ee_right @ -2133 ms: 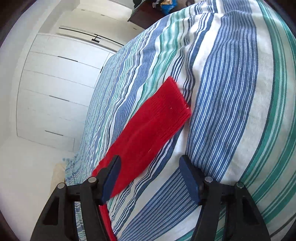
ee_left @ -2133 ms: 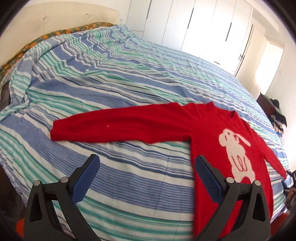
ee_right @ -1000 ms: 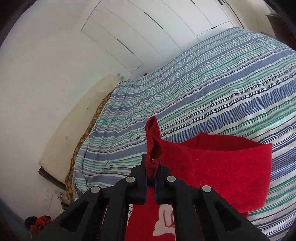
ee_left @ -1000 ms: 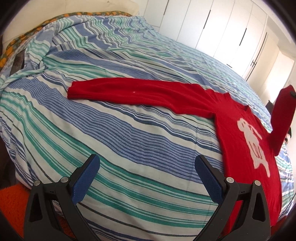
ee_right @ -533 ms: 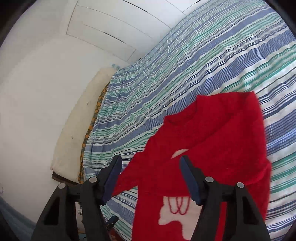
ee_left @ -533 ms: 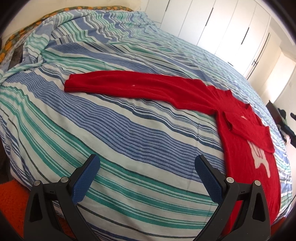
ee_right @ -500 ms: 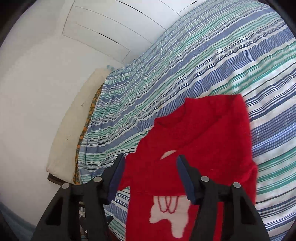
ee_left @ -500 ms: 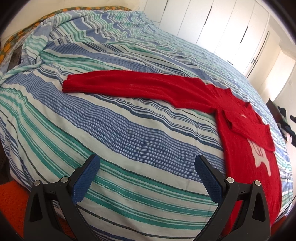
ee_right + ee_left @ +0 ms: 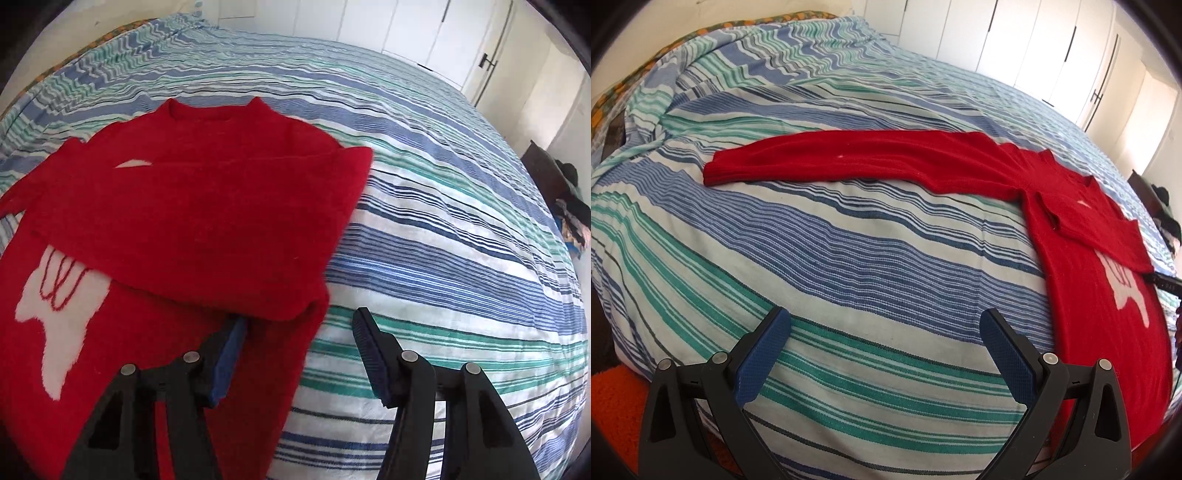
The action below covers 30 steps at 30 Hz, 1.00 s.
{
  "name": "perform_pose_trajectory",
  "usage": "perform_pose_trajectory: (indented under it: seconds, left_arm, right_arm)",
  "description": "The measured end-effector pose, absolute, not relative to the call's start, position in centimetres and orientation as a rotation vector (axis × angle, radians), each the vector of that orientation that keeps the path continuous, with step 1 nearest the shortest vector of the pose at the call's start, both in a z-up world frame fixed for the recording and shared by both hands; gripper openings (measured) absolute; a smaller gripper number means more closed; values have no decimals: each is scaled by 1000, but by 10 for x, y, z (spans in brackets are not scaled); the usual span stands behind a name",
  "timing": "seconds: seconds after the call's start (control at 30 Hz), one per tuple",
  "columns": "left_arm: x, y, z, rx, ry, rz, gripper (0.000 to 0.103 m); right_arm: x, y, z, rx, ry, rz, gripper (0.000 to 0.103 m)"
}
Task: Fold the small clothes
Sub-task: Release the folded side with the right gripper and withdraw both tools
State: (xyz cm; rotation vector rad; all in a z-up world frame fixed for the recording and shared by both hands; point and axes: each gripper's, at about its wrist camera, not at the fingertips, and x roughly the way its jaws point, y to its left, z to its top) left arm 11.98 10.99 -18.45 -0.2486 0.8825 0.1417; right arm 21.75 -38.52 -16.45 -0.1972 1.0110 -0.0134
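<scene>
One sleeve is lying folded across the chest of the red sweater on the striped bedspread; the other sleeve is stretching out flat. Both the left gripper and right gripper are standing spread, pinching nothing, the right having just been opening. Snagging the hem risks undoing that fold. Part of the white motif is hiding underneath

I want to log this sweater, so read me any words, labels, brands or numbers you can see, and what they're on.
None can be read.
The red sweater carries only a white animal picture, with no lettering.
The striped bedcover and white wardrobe doors show no writing.
</scene>
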Motion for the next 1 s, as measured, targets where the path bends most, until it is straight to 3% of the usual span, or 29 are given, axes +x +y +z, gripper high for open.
perform_pose_trajectory:
  seconds: [0.23, 0.47, 0.53, 0.63, 0.77, 0.9, 1.0]
  left_arm:
    - [121, 114, -186, -274, 886, 130, 102]
    - [123, 112, -188, -273, 890, 133, 102]
    - [123, 111, -188, -267, 893, 137, 102]
    - [123, 108, -190, -252, 903, 140, 102]
    - [124, 105, -193, -224, 917, 142, 102]
    - [124, 106, -193, -224, 921, 141, 102]
    - [124, 108, -191, -250, 910, 138, 102]
  right_arm:
    - [213, -422, -167, -124, 1032, -73, 53]
    - [201, -425, -123, -63, 947, -49, 53]
    - [206, -409, -113, -39, 928, 67, 49]
    - [214, -377, -115, -70, 937, 187, 35]
    - [232, -364, -161, -145, 1077, 124, 27]
    - [236, -385, -170, 1, 1095, 97, 26]
    - [226, -377, -154, -57, 1075, 76, 28]
